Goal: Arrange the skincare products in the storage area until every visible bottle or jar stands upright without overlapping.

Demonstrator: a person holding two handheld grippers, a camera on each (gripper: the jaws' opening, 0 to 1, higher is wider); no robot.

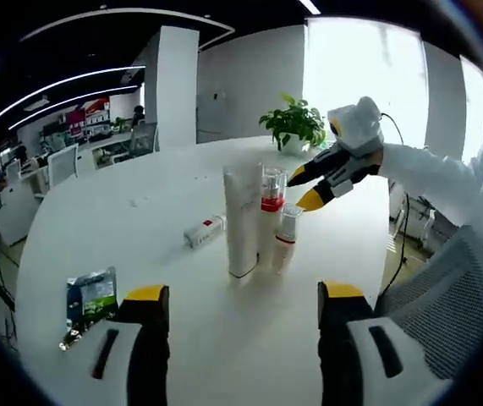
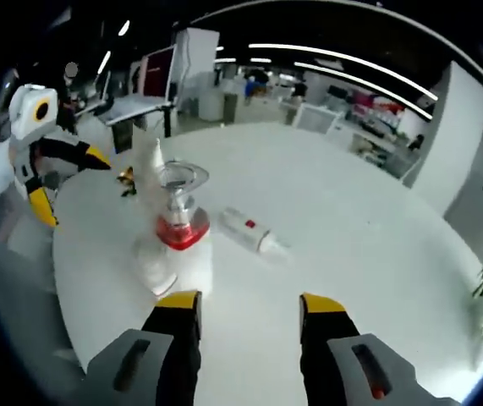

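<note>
Left gripper view: left gripper point(image 1: 244, 302) hovering over the white round table point(image 1: 97, 228), jaws spread wide, gripping nothing. Standing upright ahead of the jaws, a close cluster: tall white tube point(image 1: 243, 220), clear-capped bottle with red band point(image 1: 271, 203) touching behind it, smaller white bottle point(image 1: 287, 238) just beside on the right. Lying flat just left of the tall tube, a white tube with red label point(image 1: 204, 230). Resting well left of the cluster, near the table edge, a green-and-silver sachet point(image 1: 90, 302). Reaching in from the right, right gripper point(image 1: 304, 186), yellow tips parted, poised just beside the cluster's top, touching or not cannot be told. Sitting beyond the cluster, a potted plant point(image 1: 293, 123).

Right gripper view: right gripper point(image 2: 249, 313) hanging close above the cluster, jaws wide apart, holding nothing. Standing directly ahead, the clear-capped bottle point(image 2: 181, 211), seen from above. Lying just right of it, the fallen tube point(image 2: 253, 233). Showing at far left beyond the table edge, left gripper point(image 2: 68, 182), opening hard to judge here.
</note>
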